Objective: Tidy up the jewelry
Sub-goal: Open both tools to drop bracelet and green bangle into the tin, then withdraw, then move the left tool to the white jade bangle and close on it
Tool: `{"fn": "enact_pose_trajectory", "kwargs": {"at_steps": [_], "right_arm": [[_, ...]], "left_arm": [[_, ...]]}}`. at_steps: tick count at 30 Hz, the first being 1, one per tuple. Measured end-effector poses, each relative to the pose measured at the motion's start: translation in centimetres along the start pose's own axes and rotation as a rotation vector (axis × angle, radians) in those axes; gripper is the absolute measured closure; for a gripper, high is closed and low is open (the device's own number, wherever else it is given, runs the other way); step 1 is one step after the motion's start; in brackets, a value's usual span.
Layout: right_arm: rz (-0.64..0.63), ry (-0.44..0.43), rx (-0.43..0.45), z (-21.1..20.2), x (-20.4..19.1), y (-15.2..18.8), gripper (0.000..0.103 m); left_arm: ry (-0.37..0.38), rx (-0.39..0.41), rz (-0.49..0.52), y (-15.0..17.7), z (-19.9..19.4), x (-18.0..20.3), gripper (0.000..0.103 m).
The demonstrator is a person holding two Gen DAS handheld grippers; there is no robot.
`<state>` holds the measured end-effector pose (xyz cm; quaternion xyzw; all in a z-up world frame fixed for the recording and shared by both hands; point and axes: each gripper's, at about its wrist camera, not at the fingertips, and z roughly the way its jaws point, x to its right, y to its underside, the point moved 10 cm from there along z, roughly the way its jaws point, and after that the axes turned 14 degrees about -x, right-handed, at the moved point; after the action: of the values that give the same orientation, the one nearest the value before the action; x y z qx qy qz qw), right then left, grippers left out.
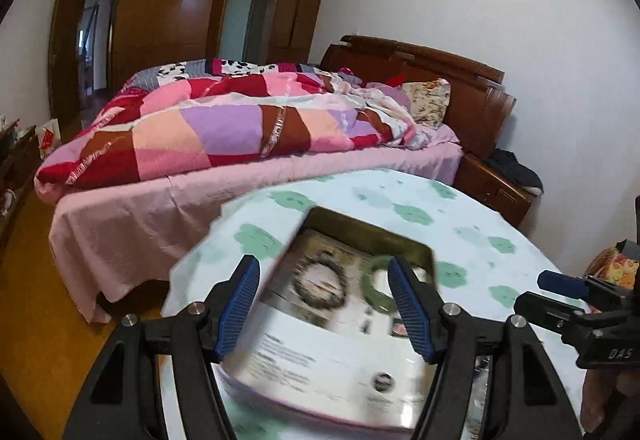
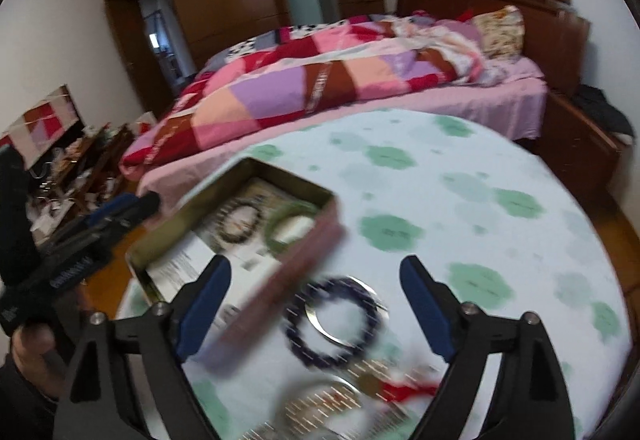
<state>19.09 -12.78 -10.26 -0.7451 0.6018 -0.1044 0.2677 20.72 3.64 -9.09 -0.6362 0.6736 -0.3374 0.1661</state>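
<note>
An open rectangular tin [image 1: 360,236] [image 2: 168,236] stands on the round table [image 2: 500,240], lined with printed paper. Inside it lie a dark bead bracelet [image 1: 320,286] [image 2: 240,220] and a green bangle [image 1: 374,286] [image 2: 290,226]. My left gripper [image 1: 324,308] [image 2: 132,206] hovers over the tin's near end, open, its pads touching nothing. My right gripper [image 2: 316,304] [image 1: 548,294] is open wide above a dark blue bead bracelet [image 2: 294,324] that lies on a silver ring on the cloth. Nearer lie a silver bangle [image 2: 316,406] and a red cord with a gold pendant [image 2: 404,388].
The table cloth is white with green patches. Just behind the table is a bed [image 1: 240,128] with a patchwork quilt. A wooden nightstand [image 2: 580,148] stands at the right and a cluttered low cabinet [image 2: 80,168] at the left. A hand [image 2: 32,344] holds the left gripper.
</note>
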Motion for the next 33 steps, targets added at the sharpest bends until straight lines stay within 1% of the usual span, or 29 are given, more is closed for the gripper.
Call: {"fn": "enact_pose_trajectory", "kwargs": {"at_steps": [1,3,9,12,23,29,33], "right_arm": [[0.008,0.018,0.0,-0.3,0.6,0.6,0.014],[0.03,0.042,-0.004,-0.7,1.6,1.3,0.014],[0.076,0.078,-0.018,-1.6,3.8,4.9,0.014],[0.101,0.078,-0.025,-1.9,4.7,6.3,0.014],[0.157,0.112,-0.036,-2.1,7.1,10.2,0.014],[0.159,0.131,-0.038,-2.1,7.7,11.4,0.014],[0.157,0.128,-0.044,-2.0,7.8,11.9,0.014]], "left_arm": [[0.003,-0.015,0.018,0.4,0.0,0.7,0.036],[-0.018,-0.036,0.054,1.3,-0.1,1.8,0.036],[-0.051,-0.101,0.135,3.8,-0.2,4.8,0.036],[-0.058,-0.105,0.158,4.7,-0.5,5.9,0.036],[-0.037,-0.102,0.232,6.8,-1.3,9.8,0.036],[-0.03,-0.113,0.294,8.1,-1.1,12.0,0.036],[-0.018,-0.135,0.296,8.8,-0.9,12.3,0.036]]}}
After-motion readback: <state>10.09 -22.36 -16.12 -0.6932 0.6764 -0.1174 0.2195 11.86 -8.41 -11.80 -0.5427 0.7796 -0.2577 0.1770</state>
